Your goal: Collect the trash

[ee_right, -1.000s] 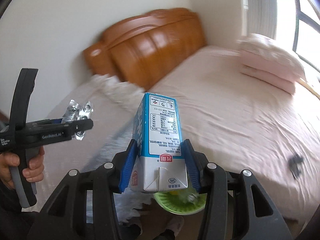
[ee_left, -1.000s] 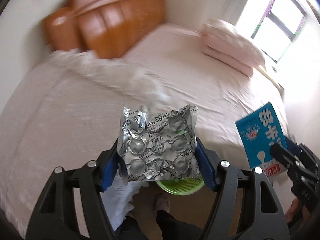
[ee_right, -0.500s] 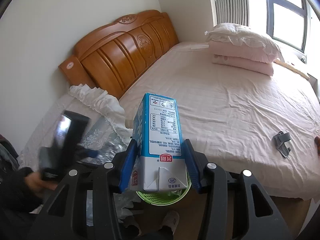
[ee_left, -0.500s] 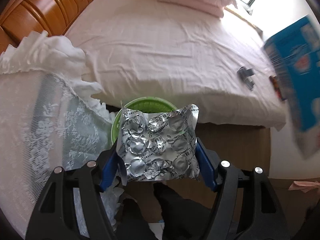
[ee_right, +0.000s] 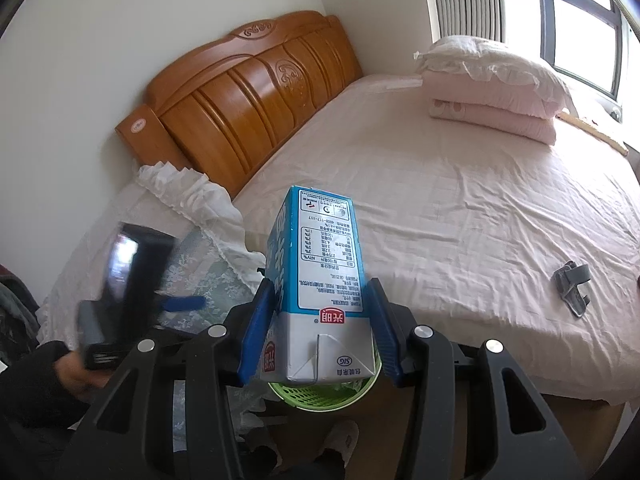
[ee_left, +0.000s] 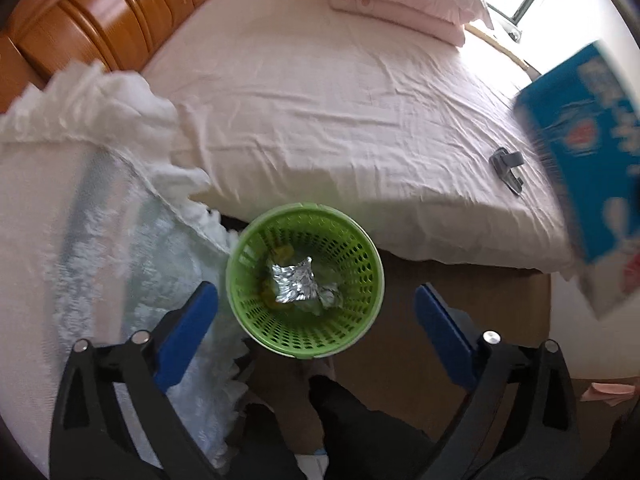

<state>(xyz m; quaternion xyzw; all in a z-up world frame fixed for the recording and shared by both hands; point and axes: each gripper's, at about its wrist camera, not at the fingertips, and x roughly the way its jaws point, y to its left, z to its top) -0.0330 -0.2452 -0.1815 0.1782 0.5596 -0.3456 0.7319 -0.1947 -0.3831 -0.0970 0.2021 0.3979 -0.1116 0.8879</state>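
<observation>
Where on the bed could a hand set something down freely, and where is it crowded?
Free: the wide bare stretch of the bed between the headboard, the folded pink bedding and the grey clip. Crowded: the near edge, where the green basket, the lace cloth, the open left gripper and the milk carton in the right gripper bunch together.

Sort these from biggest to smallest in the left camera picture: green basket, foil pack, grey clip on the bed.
1. green basket
2. foil pack
3. grey clip
The foil pack and clip look close; the clip lies farther away.
</observation>
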